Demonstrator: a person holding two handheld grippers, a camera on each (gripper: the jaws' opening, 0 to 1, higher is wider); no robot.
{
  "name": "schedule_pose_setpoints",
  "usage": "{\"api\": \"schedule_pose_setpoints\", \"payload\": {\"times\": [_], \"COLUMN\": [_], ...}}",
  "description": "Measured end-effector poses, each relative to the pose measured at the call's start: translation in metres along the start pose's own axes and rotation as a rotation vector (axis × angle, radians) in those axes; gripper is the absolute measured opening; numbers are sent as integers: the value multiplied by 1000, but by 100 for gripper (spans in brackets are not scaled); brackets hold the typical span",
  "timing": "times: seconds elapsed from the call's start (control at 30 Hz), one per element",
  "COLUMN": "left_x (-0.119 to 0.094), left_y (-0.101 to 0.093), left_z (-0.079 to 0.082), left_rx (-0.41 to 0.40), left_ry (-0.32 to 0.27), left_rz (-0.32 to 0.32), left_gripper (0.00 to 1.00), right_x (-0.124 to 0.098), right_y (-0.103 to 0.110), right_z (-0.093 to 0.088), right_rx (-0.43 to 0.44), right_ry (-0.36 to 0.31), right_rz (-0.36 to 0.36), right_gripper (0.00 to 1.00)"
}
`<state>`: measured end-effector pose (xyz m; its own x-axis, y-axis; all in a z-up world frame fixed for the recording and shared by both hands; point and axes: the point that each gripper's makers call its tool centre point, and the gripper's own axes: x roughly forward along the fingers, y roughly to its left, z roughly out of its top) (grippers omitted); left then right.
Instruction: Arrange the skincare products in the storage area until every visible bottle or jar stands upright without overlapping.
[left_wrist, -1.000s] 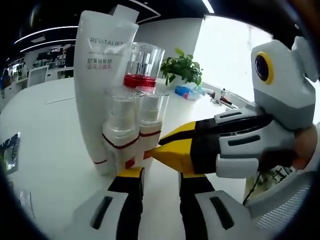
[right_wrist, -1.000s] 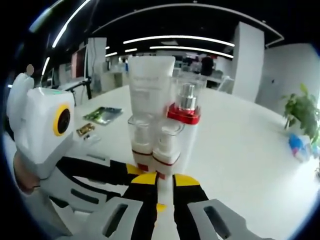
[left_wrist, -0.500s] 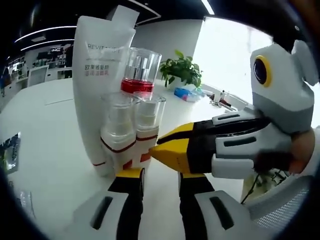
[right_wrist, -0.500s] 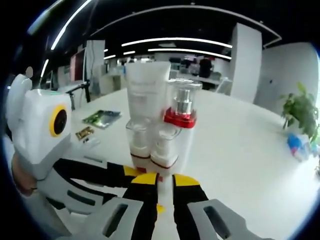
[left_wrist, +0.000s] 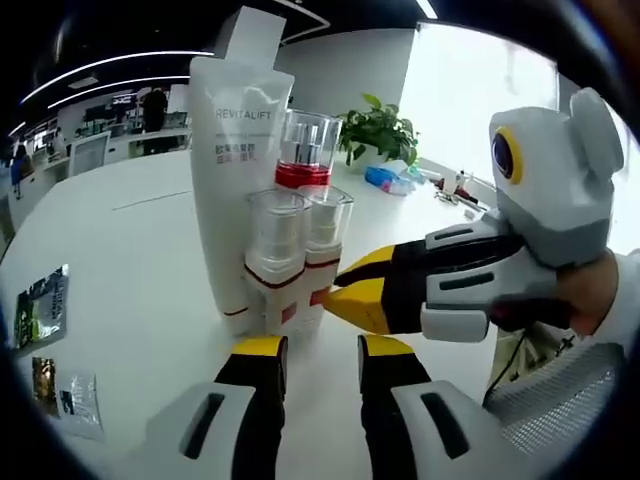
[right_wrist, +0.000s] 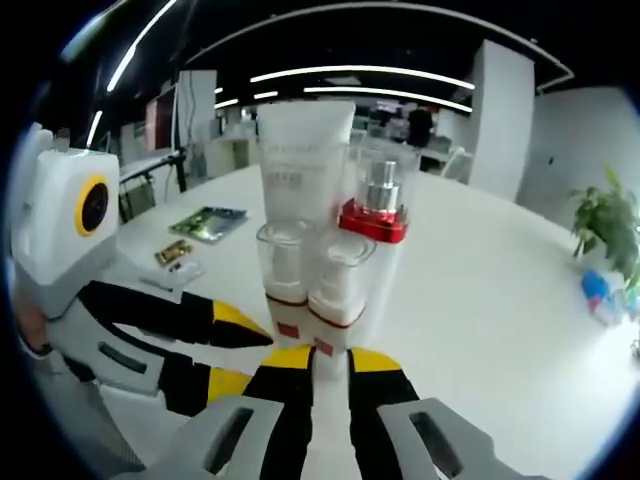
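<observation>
Four skincare products stand upright in a tight cluster on the white table (left_wrist: 130, 240). They are a tall white Revitalift tube (left_wrist: 238, 170) (right_wrist: 303, 160), a red-collared pump bottle (left_wrist: 303, 150) (right_wrist: 376, 205) under a clear cap, and two small clear-capped bottles (left_wrist: 275, 250) (left_wrist: 322, 235) (right_wrist: 282, 262) (right_wrist: 340, 285) in front. My left gripper (left_wrist: 322, 350) is open, a short way from the small bottles' bases. My right gripper (right_wrist: 328, 358) has a narrow gap between its jaws, just short of one small bottle. It reaches in from the right (left_wrist: 340, 293), its tips at that bottle's base. The left gripper (right_wrist: 245, 325) shows lower left.
Flat sachets (left_wrist: 40, 310) (right_wrist: 205, 222) lie on the table beyond the cluster's side. A potted plant (left_wrist: 380, 130) (right_wrist: 605, 215) and blue packets (left_wrist: 385, 180) (right_wrist: 600, 290) sit farther back. A person's hand (left_wrist: 590, 300) holds the right gripper. Office desks stand in the distance.
The left gripper has drawn back from under the right gripper's jaws, and both views have shifted. The four products keep the same arrangement.
</observation>
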<state>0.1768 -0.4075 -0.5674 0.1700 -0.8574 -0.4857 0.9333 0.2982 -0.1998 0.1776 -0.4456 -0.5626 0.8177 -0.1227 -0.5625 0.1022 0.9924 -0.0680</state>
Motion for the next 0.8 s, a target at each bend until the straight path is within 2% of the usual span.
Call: {"api": "schedule_pose_setpoints", "payload": {"times": [0.2, 0.43, 0.8], "left_x": [1, 3, 7], "left_y": [15, 11, 12], "left_z": [4, 7, 5], "left_rx": [-18, -7, -20], "left_ry": [-22, -40, -31], "left_rz": [44, 41, 34], "left_gripper": [22, 14, 14], "right_x": [0, 0, 0], "right_y": [-1, -2, -5], "right_z": [-2, -2, -2], "right_rx": [-2, -1, 3], "right_ry": [9, 11, 12], "right_rz": [2, -3, -12], "right_gripper": [4, 4, 3]}}
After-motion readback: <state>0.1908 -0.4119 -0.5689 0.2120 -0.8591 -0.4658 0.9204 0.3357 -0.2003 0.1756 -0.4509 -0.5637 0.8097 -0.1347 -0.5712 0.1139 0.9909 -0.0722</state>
